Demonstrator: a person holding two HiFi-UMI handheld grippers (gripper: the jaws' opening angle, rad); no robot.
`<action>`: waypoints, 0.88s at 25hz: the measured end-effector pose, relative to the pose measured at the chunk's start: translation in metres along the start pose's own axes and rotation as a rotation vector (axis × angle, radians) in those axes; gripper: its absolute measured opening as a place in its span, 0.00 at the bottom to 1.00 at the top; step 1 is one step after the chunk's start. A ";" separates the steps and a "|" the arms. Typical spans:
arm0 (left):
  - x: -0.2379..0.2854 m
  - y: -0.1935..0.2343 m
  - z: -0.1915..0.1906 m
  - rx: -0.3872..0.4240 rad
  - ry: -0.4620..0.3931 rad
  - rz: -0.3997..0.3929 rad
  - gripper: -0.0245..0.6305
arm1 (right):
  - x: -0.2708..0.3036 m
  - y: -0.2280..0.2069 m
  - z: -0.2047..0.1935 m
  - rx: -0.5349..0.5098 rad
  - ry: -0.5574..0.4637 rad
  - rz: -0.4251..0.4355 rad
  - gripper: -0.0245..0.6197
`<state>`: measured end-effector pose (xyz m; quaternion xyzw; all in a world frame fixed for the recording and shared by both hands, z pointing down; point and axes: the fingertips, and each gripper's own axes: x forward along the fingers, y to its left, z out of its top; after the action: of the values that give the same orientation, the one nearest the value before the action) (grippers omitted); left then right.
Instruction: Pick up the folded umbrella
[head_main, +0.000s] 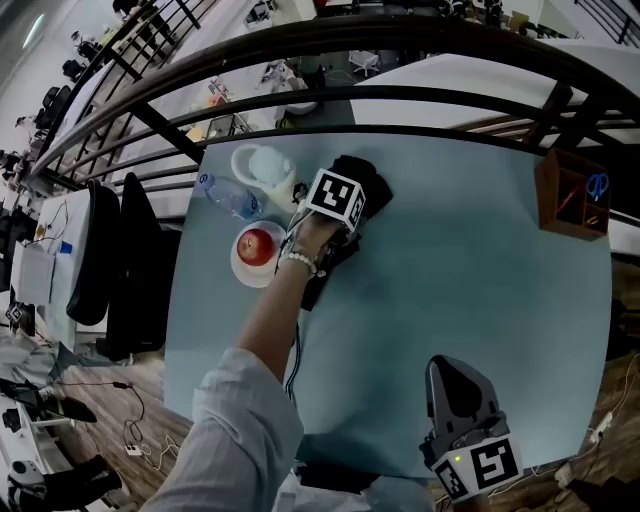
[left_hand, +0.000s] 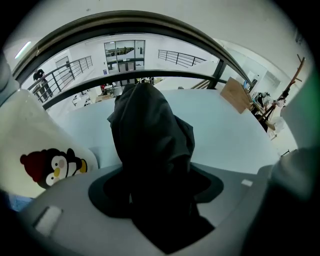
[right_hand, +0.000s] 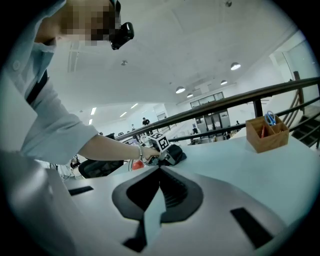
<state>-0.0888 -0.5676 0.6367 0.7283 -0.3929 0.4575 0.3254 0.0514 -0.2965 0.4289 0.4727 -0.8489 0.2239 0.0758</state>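
Note:
The folded umbrella (head_main: 372, 186) is black and lies on the pale blue table (head_main: 460, 280), left of its middle and towards the far edge. My left gripper (head_main: 338, 222) points steeply down over it, its marker cube on top. In the left gripper view the umbrella (left_hand: 150, 130) fills the space between the wide-set jaws of the left gripper (left_hand: 156, 200), which is open. My right gripper (head_main: 455, 366) rests by the near table edge, far from the umbrella. In its own view the right gripper (right_hand: 160, 170) is shut and holds nothing.
Left of the umbrella stand a white penguin mug (head_main: 262, 165), a water bottle (head_main: 228, 195) and a red apple (head_main: 257, 245) on a plate (head_main: 240, 270). A wooden box (head_main: 572, 195) holding scissors sits at the far right corner. A dark railing (head_main: 400, 60) runs behind the table.

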 end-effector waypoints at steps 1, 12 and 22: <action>-0.002 0.001 0.001 -0.006 -0.011 0.000 0.49 | -0.002 0.001 0.001 -0.002 0.000 -0.003 0.04; -0.036 -0.013 0.017 0.025 -0.170 -0.026 0.48 | -0.020 0.013 0.005 -0.025 -0.019 -0.017 0.04; -0.105 -0.039 0.021 0.050 -0.374 -0.101 0.48 | -0.032 0.045 0.005 -0.079 -0.058 0.008 0.04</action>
<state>-0.0750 -0.5380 0.5273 0.8272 -0.3980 0.3070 0.2511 0.0313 -0.2540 0.3993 0.4722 -0.8609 0.1765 0.0690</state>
